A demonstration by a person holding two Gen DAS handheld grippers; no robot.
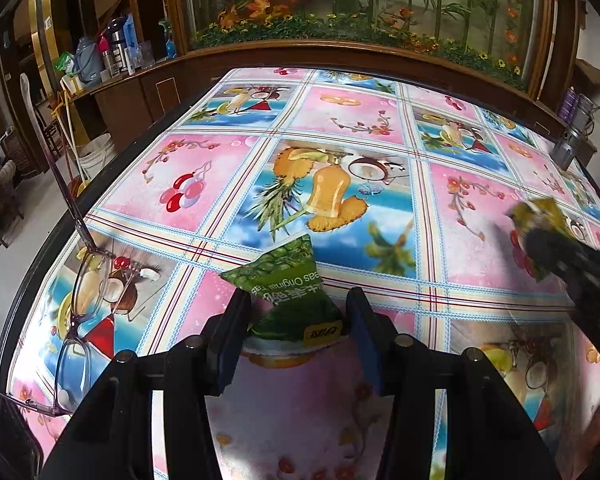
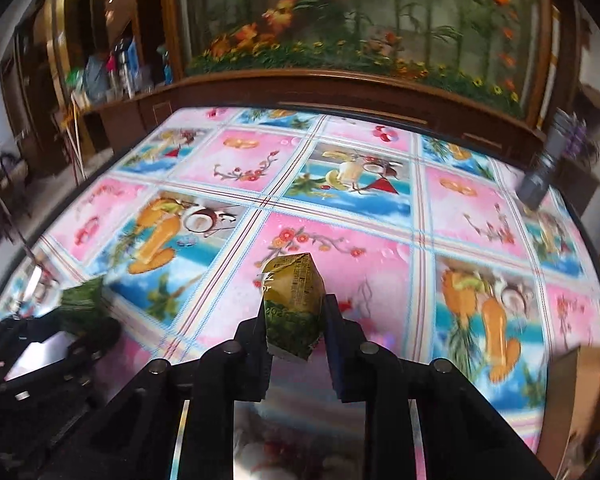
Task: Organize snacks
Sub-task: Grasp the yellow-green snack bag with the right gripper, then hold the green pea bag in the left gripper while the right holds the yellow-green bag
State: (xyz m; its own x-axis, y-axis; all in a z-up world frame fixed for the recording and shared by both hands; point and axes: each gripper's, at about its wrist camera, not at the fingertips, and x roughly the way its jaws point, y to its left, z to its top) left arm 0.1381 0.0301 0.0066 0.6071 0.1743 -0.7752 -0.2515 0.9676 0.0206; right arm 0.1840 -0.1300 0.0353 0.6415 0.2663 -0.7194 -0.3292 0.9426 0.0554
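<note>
The left hand-held gripper (image 1: 296,312) held a green snack packet (image 1: 288,292) between its two fingers, the pads pressed against the packet's sides near its lower end. The packet's upper corner pointed away from the camera, over the bench (image 1: 228,160), which was covered with a pink and blue fruit-patterned cloth. White printed lettering ran upside down across the packet, and a yellow label sat at its near end.

The right hand-held gripper (image 2: 294,320) was clamped on a yellow-green snack packet (image 2: 294,300), its jaws drawn in close on the packet's sides. This packet stood upright between the fingers, its pointed top raised above the fingertips and over a pink square of the cloth. In the left wrist view the same packet and gripper appeared blurred at the right edge; whether the packet touched the cloth could not be told.

A pair of purple-framed glasses (image 1: 80,300) lay on the bench's left side, well apart from both packets. A grey object (image 1: 568,148) stood at the far right edge of the bench. Part of a brown cardboard box (image 2: 580,400) showed at the near right in the right wrist view.
</note>
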